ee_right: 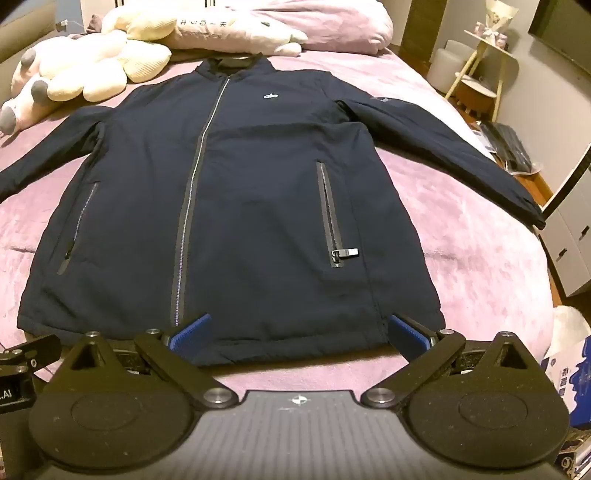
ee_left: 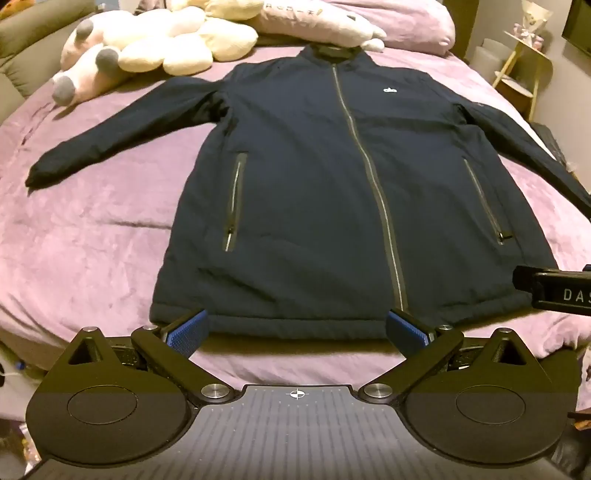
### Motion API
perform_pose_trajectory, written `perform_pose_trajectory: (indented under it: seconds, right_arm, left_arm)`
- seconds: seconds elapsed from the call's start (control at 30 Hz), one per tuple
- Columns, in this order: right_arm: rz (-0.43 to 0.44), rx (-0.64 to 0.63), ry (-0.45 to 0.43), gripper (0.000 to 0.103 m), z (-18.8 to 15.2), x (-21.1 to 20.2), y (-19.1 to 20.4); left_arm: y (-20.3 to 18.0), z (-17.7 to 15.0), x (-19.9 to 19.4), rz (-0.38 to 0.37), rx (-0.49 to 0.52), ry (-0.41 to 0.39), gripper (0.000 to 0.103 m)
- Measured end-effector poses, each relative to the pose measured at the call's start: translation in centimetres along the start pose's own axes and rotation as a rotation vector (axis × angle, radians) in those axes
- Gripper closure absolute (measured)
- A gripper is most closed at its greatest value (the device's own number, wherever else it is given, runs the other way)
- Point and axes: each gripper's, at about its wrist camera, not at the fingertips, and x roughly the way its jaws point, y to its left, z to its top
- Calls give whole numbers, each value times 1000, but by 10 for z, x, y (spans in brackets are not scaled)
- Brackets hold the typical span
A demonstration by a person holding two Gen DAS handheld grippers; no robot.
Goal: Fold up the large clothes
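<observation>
Your left gripper [ee_left: 295, 326] sits at the near edge of the bed, its two blue-padded fingers [ee_left: 186, 328] spread wide and holding nothing, their tips at the hem of the navy jacket [ee_left: 314, 177]. Your right gripper [ee_right: 301, 330] sits beside it to the right, fingers likewise spread wide and empty, tips at the same hem; part of its black body enters the left wrist view at the right edge. The jacket lies flat and face up on the purple bedspread [ee_left: 92, 229], collar [ee_left: 334, 50] toward the far end of the bed, hem toward you. Its front zipper [ee_left: 369, 173] is closed from collar to hem, and a small white logo [ee_right: 270, 96] marks the chest. Both sleeves are spread outward: the left sleeve [ee_left: 122, 122] angles toward the near left, while the right sleeve [ee_right: 443, 147] reaches the right edge of the bed. Plush toys [ee_left: 147, 44] lie just beyond the jacket's left shoulder, and a pillow [ee_right: 240, 29] rests against the collar.
</observation>
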Motion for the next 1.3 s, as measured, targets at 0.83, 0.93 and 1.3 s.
perform_pose_trajectory:
  seconds: [0.83, 0.93, 1.3]
  right_arm:
    - [0, 30, 2, 2, -3, 1, -5]
    - [0, 33, 0, 2, -2, 0, -6]
    - [0, 35, -3, 2, -3, -1, -6]
  left_arm:
    - [-1, 1, -3, -19, 0, 10, 0]
    - [-1, 1, -3, -21, 0, 8, 0]
    - [-3, -1, -3, -21, 2, 7, 0]
